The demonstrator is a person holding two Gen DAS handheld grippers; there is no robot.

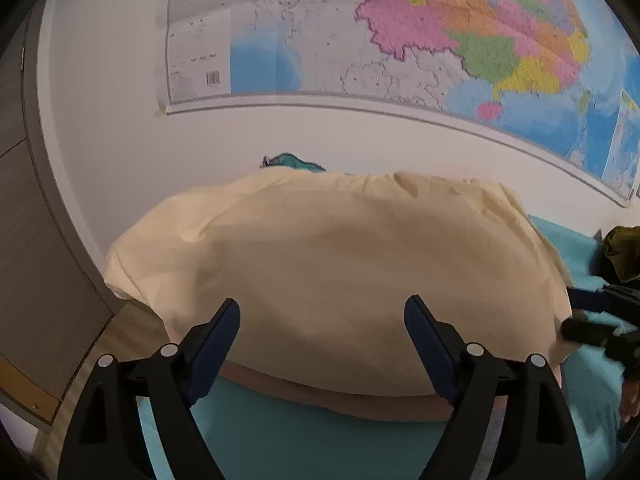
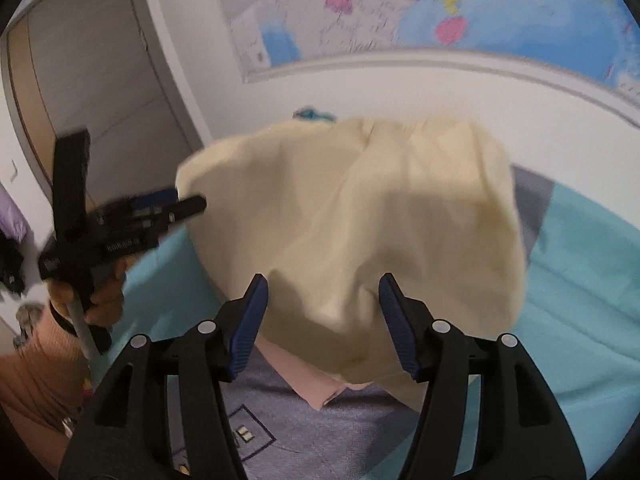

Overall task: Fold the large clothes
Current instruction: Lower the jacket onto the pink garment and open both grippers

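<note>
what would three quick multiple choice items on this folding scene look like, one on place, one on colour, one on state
1. What hangs on the wall behind the bed?
A. a map
B. a mirror
C. a clock

2. What colour is the large cloth?
A. red
B. pale yellow
C. black

3. How do the left gripper's jaws stand?
A. clamped on cloth
B. spread with nothing between them
C. out of view

A: the map spans the wall.
B: the large cloth is pale yellow on the teal sheet.
B: the left gripper jaws stand apart above the cloth.
</note>
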